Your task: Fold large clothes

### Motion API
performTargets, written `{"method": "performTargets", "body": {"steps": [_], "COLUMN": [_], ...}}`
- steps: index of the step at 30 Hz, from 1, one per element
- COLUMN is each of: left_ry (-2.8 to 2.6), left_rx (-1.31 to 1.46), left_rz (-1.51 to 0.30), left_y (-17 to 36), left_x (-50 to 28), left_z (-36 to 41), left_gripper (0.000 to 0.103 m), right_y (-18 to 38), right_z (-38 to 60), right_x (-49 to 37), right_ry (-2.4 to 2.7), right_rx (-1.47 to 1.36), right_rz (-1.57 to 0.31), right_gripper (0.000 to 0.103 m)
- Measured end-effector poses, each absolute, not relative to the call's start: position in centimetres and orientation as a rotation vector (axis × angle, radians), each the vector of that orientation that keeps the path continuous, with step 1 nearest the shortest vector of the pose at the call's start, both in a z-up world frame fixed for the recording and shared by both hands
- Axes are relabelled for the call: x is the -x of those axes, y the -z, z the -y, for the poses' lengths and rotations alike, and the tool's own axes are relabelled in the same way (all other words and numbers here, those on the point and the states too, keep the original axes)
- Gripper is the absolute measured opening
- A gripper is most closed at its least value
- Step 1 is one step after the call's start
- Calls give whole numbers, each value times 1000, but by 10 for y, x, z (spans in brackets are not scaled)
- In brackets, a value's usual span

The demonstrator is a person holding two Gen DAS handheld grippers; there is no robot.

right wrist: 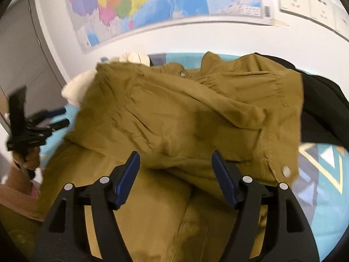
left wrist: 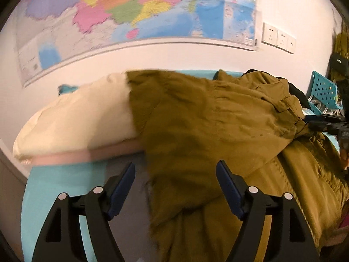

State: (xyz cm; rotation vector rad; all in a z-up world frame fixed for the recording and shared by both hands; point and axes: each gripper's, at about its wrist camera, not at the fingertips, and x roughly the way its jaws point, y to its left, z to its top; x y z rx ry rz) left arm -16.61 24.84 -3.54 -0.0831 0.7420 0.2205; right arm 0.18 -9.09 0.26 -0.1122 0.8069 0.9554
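Nearest us, our left gripper (left wrist: 175,172) and right gripper (right wrist: 175,161) both gaped wide, grasping nothing. Under them the olive-brown cotton jacket (right wrist: 174,113) lay folded across the teal patterned bedsheet (right wrist: 322,187), its snap-buttoned hem edge near right. Bare sheet remained at left. Beyond lay a cream pillow (left wrist: 76,120), then the colourful wall map (left wrist: 130,11).

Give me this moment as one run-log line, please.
step: folding coat | left gripper: open, empty | right gripper: open, empty | coat: bunched on bed, against pillow
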Motion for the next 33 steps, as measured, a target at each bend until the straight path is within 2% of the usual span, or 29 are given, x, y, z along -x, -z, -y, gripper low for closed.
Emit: {"method": "performTargets", "body": {"steps": [7, 14, 15, 29, 33], "left_ry": [-161, -66, -50, 143, 212], "left_rx": [180, 276, 287, 429, 523], "left_rz": [-832, -915, -916, -947, -930], "left_y": [65, 90, 92, 90, 93], "left_x": [210, 239, 243, 282, 285], "left_z": [-260, -258, -257, -235, -234], "left_gripper": [75, 75, 78, 79, 85], "right_y": [-12, 3, 7, 53, 59], "right_z": [149, 210, 218, 253, 243], "right_x": [16, 27, 29, 58, 70], "right_ry": [-902, -816, -810, -888, -967], "right_rx": [19, -109, -128, -268, -297], "right_rz": [-818, -873, -882, -1021, -1024], "right_gripper": [79, 83, 85, 86, 87]}}
